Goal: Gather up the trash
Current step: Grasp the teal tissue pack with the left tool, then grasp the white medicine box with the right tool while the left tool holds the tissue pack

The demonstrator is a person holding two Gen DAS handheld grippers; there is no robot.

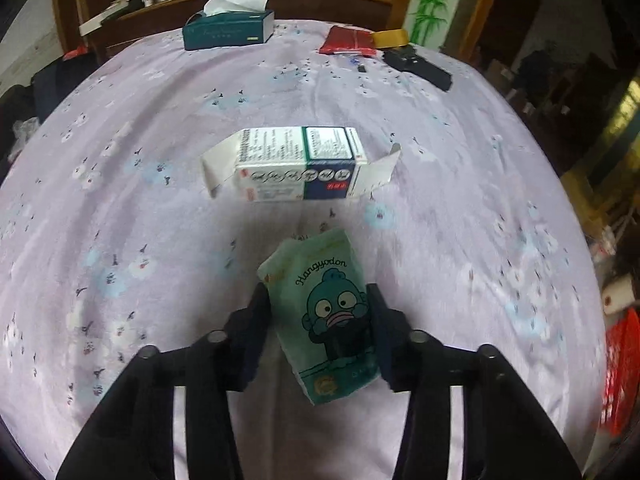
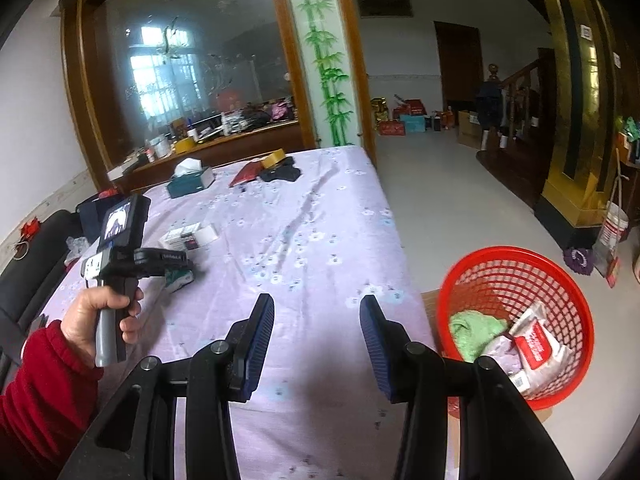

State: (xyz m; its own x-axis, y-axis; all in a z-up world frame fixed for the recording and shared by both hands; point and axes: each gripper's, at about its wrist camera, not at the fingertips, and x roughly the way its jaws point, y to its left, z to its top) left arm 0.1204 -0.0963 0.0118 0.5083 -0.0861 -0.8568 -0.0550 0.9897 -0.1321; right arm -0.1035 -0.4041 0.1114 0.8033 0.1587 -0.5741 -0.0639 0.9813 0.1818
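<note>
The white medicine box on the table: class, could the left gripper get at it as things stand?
Probably not yet: the left gripper is shut on the green tissue pack. The white medicine box lies just beyond, with nothing between.

The tissue pack (image 1: 324, 316) lies on the counter (image 1: 460, 208); the carton (image 1: 298, 164) lies at 12 o'clock beyond it, the tissue box (image 1: 228, 30) farther behind.

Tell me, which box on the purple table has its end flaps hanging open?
The white and blue cardboard medicine box in the middle. Both end flaps stick out, while the dark green tissue box behind it only has tissue poking out on top.
</note>
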